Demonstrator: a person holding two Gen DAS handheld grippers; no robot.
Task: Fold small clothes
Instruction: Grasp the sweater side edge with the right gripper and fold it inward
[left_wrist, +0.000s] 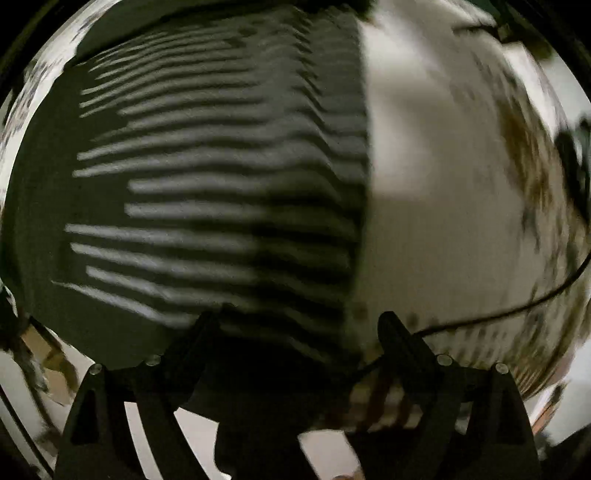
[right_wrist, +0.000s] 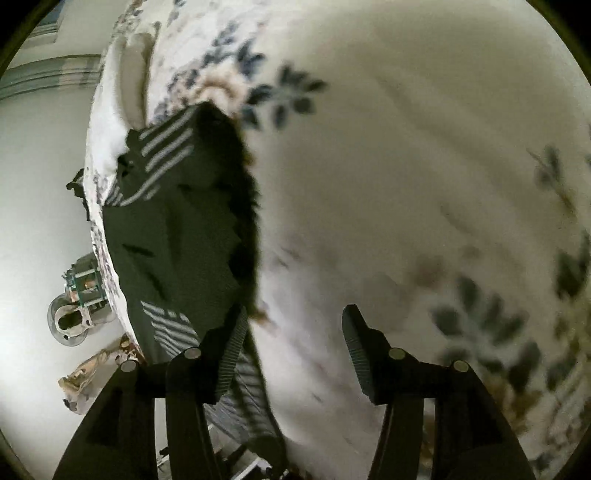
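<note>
Left wrist view puts you straight above a dark striped garment (left_wrist: 221, 177), which fills the left and middle of the picture, its pale stripes running across and smeared by blur. It lies on a white floral bedspread (left_wrist: 436, 206); the garment's straight edge runs down the middle of the view, with bare bedspread to the right of it. A thin black cable (left_wrist: 517, 306) crosses the bedspread at the lower right. Your left gripper (left_wrist: 299, 321) has its jaws spread wide, one finger over the dark cloth and the other over the white cover, with nothing pinched between them. Right wrist view shows the same garment (right_wrist: 173, 236) to the left, lying near the bed's edge, its striped parts showing at the top and bottom and a plain dark stretch between them. Your right gripper (right_wrist: 291, 314) also stands open: its left finger (right_wrist: 232, 350) sits at the garment's near corner, though whether it touches the cloth you cannot tell from here, and its right finger (right_wrist: 360, 343) hangs over bare bedspread (right_wrist: 424, 184). Nothing is gripped. Beyond the bed's edge the pale floor (right_wrist: 33, 229) shows, with some small clutter on it.
</note>
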